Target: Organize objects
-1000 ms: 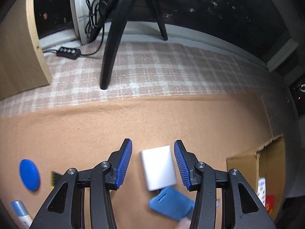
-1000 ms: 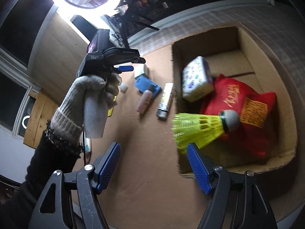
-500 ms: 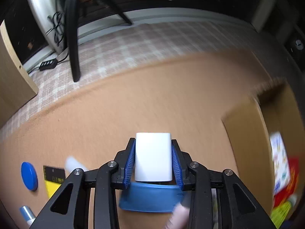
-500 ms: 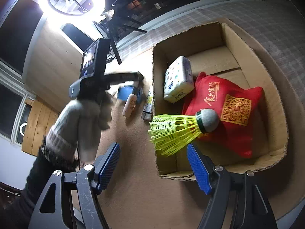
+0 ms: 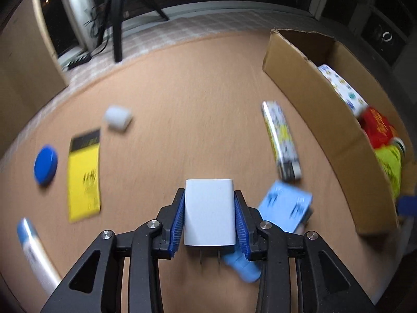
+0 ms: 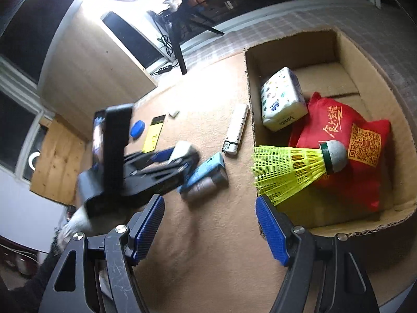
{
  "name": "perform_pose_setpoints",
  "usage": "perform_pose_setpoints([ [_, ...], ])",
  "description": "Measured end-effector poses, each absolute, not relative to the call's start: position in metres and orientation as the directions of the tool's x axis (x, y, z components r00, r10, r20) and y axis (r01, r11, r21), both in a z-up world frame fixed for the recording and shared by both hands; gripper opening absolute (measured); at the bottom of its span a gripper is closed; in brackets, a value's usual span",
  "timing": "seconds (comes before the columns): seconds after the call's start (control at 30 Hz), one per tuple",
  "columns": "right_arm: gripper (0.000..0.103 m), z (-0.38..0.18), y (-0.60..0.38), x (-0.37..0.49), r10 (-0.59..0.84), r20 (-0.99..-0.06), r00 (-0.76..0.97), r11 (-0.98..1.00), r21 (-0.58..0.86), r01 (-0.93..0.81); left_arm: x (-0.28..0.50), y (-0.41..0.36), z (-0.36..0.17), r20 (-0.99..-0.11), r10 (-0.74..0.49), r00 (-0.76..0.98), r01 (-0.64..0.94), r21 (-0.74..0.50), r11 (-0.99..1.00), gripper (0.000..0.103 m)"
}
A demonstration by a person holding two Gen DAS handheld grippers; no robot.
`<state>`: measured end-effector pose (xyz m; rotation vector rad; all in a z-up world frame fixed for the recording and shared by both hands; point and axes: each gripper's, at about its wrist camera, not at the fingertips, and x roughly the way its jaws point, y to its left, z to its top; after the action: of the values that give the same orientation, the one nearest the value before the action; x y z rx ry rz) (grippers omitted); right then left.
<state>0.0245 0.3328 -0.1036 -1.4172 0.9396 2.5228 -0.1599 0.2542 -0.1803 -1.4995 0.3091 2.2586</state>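
Left gripper: a white charger block is being clamped between the blue pads, one pad on each side face; the jaws have just been closing onto it.
Charger block, place: it is being held clear of the tan surface, above a light blue case lying near the middle of the surface.
Charger block, axis: its long axis is being kept in line with the fingers, the flat end pointing away from the camera and the two metal prongs pointing back toward it.
Right gripper: it is being held spread, with nothing between the pads; it is being hovered over the near left corner of the cardboard box.
Cardboard box: it is being shown at the right of the surface, holding a tissue pack at the far side, a red bag and a yellow shuttlecock.
Shuttlecock, axis: it is lying across the box, cork to the right, skirt to the left over the box's left wall.
Lighter: it is lying just left of the box, long axis running near to far.
Left side of the surface: a yellow card, a blue cap, a small white piece and a tube are being seen blurred.
Person: a gloved hand is being seen blurred at the left gripper's handle.
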Motion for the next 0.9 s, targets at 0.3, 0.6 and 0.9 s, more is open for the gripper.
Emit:
perform_pose_setpoints([
  [0.3,0.069,-0.095,0.319,0.027,-0.204,-0.800,-0.565,-0.827,0.449,-0.338,-0.137,0.203,-0.180,-0.914,0.127,-0.385,-0.394,0.038,-0.918,0.038],
  [0.6,0.069,-0.099,0.300,0.047,-0.196,-0.809,-0.554,-0.826,0.441,-0.351,-0.125,0.188,-0.158,-0.886,0.160,-0.436,-0.397,0.030,-0.917,0.057],
  [0.9,0.069,-0.136,0.294,0.060,-0.190,-0.827,-0.530,-0.754,0.468,-0.461,-0.121,0.243,-0.160,-0.894,0.285,-0.345,-0.580,-0.036,-0.814,0.060],
])
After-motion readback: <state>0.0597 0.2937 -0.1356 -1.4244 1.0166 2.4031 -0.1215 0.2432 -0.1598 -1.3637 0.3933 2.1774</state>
